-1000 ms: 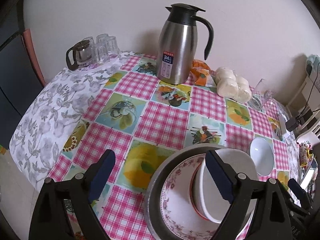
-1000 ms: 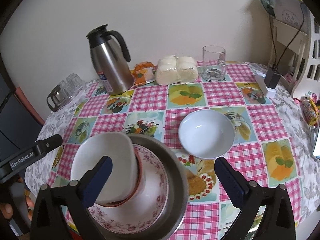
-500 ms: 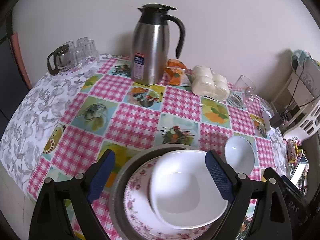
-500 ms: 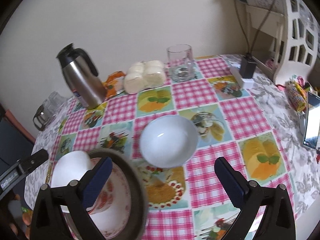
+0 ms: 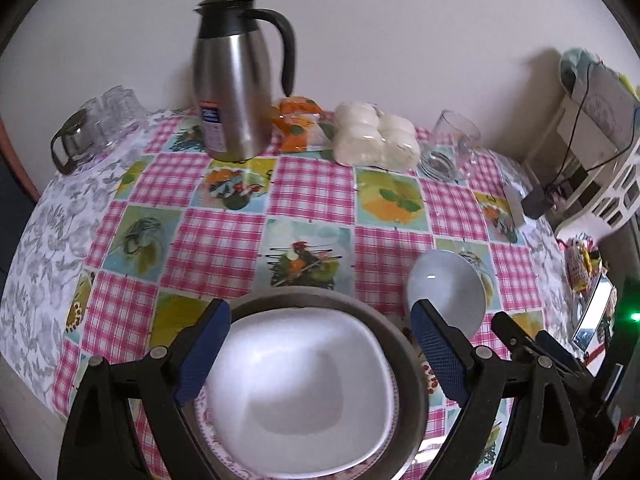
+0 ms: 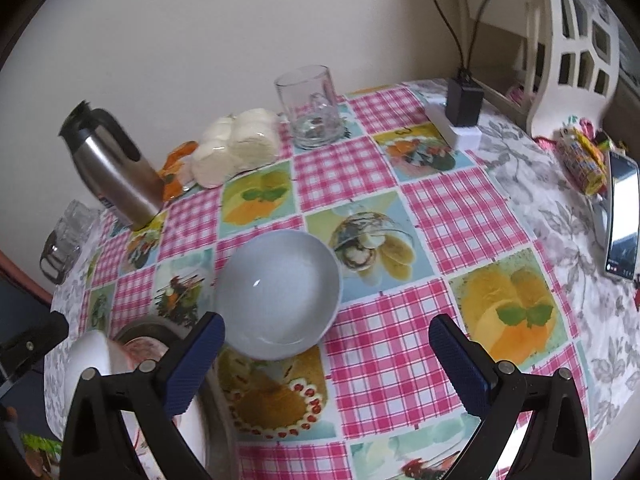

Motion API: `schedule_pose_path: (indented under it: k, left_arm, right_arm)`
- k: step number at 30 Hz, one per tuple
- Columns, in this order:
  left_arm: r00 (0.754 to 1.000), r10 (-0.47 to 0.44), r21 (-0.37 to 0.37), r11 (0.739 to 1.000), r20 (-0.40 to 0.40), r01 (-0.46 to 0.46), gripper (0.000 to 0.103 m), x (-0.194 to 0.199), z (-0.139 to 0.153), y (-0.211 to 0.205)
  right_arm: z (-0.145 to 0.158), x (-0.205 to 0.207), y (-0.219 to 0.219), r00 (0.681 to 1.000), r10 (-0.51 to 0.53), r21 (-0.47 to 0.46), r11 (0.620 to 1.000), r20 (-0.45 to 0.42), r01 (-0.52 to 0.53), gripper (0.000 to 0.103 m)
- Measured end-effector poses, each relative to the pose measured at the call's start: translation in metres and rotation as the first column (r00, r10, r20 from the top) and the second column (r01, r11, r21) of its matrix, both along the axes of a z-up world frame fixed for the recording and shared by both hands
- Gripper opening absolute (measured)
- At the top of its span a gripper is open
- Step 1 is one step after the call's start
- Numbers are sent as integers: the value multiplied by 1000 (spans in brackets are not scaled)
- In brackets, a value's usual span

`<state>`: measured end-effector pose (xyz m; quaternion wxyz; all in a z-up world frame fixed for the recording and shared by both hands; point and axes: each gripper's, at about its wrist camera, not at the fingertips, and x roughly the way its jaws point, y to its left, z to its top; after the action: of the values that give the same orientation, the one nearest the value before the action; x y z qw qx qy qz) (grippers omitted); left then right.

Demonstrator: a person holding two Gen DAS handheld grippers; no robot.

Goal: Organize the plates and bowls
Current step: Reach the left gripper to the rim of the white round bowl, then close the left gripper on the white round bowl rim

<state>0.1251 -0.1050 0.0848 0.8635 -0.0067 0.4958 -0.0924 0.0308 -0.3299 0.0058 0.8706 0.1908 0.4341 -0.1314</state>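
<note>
Left claw (image 5: 318,356) spread wide, empty, over stack: one white squarish bowl (image 5: 300,392) on floral plate (image 5: 208,436) in metal pan (image 5: 404,360). Right claw (image 6: 326,360) spread, empty, near one round white bowl (image 6: 280,294) on desk (image 6: 460,216). Behind: one steel jug (image 5: 234,76), one bun pack (image 5: 374,136), one glass mug (image 6: 310,108), phone (image 6: 622,216) at desk edge.
</note>
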Motion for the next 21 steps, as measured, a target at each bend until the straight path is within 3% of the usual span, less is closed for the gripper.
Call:
schedule_pose_path:
  k: [6,8,16,21]
  left_arm:
    - [998,-38,-25,999,-58,36,93,19,-2,-25]
    - [995,-38,-32,999,-87,36,98,26,-7,-32]
    - [989,-71,34,997,-132,76,100,47,-26,-58]
    - [974,-77,57,994,-215,91,100,56,-38,-79]
  right_arm:
    - [-16,6,-18,999,-24,57,998,-21,25,103]
    - [-22,8,-21,999,-26,77,997,-29,28,103]
    - [-36,15,-26,998,-28,97,995,-54,33,103]
    - [-43,19,-26,997,-29,91,995,-78,36,100]
